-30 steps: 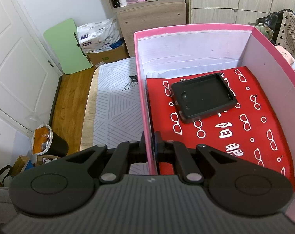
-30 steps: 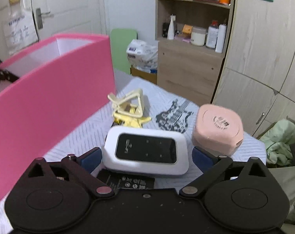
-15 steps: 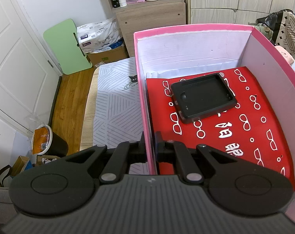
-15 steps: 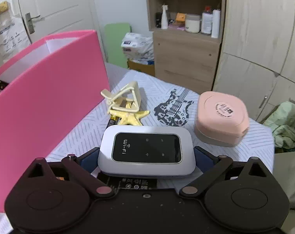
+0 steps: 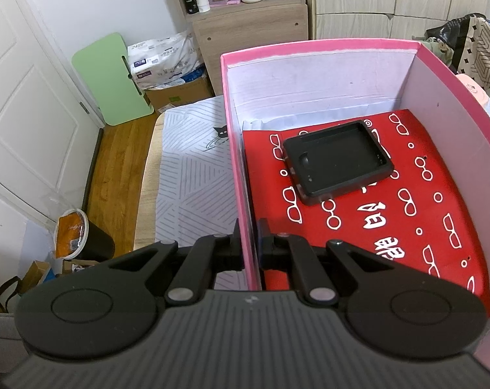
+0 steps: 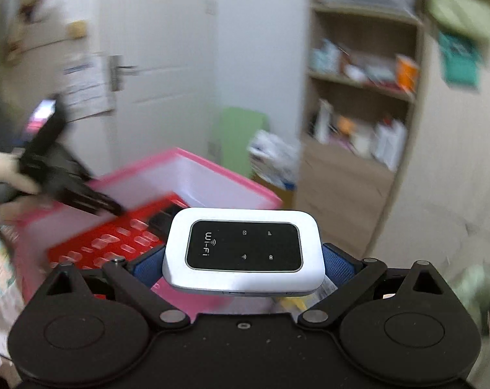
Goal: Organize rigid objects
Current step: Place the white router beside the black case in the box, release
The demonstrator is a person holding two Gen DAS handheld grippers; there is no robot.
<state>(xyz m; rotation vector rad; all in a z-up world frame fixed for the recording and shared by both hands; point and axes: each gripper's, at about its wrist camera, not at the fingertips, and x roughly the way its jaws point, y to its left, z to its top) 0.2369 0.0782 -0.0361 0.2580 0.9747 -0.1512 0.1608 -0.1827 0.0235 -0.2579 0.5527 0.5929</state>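
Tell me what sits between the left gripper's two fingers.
The left gripper has the pink box's near side wall between its fingers, pinched from both sides. The left wrist view shows this; nothing else is in the gap.

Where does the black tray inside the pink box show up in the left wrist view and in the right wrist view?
Left wrist: the black tray lies centre-right, flat on the red sheet inside the pink box.
Right wrist: only a blurred dark edge shows at centre-left, behind the white Wi-Fi device held in the right tongs.
Shared landmark: the red sheet with white glasses print on the box floor.
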